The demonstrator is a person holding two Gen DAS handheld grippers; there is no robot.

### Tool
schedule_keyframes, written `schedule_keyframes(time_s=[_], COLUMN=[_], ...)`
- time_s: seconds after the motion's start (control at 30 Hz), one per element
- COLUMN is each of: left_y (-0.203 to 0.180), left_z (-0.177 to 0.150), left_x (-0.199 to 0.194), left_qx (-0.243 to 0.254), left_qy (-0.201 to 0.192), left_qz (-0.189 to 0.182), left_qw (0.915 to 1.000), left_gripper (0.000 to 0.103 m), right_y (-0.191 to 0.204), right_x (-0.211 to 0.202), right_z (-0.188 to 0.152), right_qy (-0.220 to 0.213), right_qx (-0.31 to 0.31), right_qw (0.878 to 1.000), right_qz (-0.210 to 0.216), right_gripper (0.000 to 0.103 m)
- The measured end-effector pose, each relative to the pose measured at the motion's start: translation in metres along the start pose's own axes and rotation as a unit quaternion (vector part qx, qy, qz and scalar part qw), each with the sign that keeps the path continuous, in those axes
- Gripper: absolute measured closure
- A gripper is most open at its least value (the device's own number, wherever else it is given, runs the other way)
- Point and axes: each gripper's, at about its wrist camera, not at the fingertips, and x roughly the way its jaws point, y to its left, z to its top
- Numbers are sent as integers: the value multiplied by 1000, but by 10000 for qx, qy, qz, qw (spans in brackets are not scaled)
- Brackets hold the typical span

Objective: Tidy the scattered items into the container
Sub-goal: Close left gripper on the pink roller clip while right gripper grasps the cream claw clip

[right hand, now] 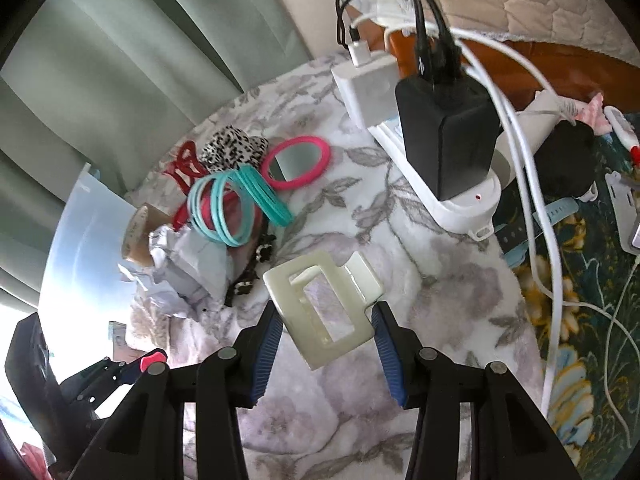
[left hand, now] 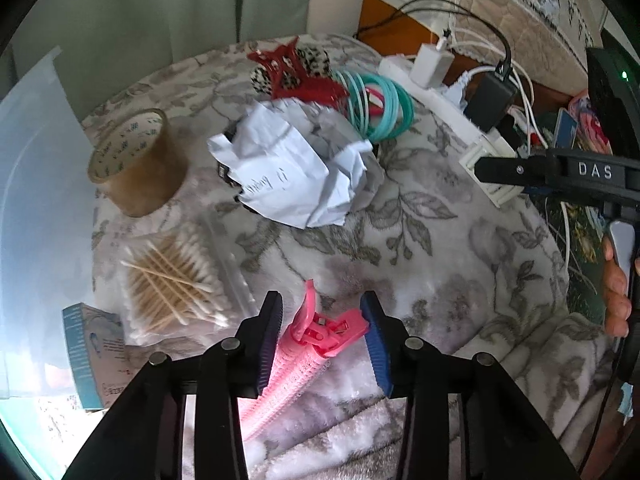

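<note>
My left gripper [left hand: 322, 310] is shut on a pink hair clip [left hand: 316, 336], held above the floral cloth [left hand: 420, 248]. My right gripper [right hand: 326, 316] is shut on a cream rectangular hair claw [right hand: 320, 304]. The clear plastic container [left hand: 36, 200] stands at the left; it also shows in the right wrist view [right hand: 88, 240]. Scattered on the cloth: crumpled paper [left hand: 292, 164], a tape roll [left hand: 136, 164], a bag of cotton swabs [left hand: 176, 280], teal bangles [left hand: 376, 108], a red claw clip [left hand: 296, 72], a pink round mirror [right hand: 298, 162], and a leopard scrunchie [right hand: 232, 148].
A white power strip [right hand: 448, 184] with a black charger [right hand: 444, 136] and cables lies at the table's right edge. A small blue box [left hand: 92, 352] sits by the container. Green curtains [right hand: 140, 40] hang behind. The right gripper's body shows in the left wrist view [left hand: 560, 172].
</note>
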Motion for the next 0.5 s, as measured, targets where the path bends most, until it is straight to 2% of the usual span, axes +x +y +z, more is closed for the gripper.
schedule_keyframes(time_s=[0.2, 0.5], left_y=[8, 17], left_z=[-7, 9], left_x=[3, -46], left_qx=[-166, -411], left_qy=[-337, -962], left_qz=[28, -30], left_qw=[9993, 9945], left_gripper=[62, 62], right_y=[15, 33], right_x=[8, -22], right_z=[11, 16], right_qy=[-180, -543], right_qx=[-13, -170], right_qw=[9998, 9980], right_qz=[95, 260], right_gripper=[54, 54])
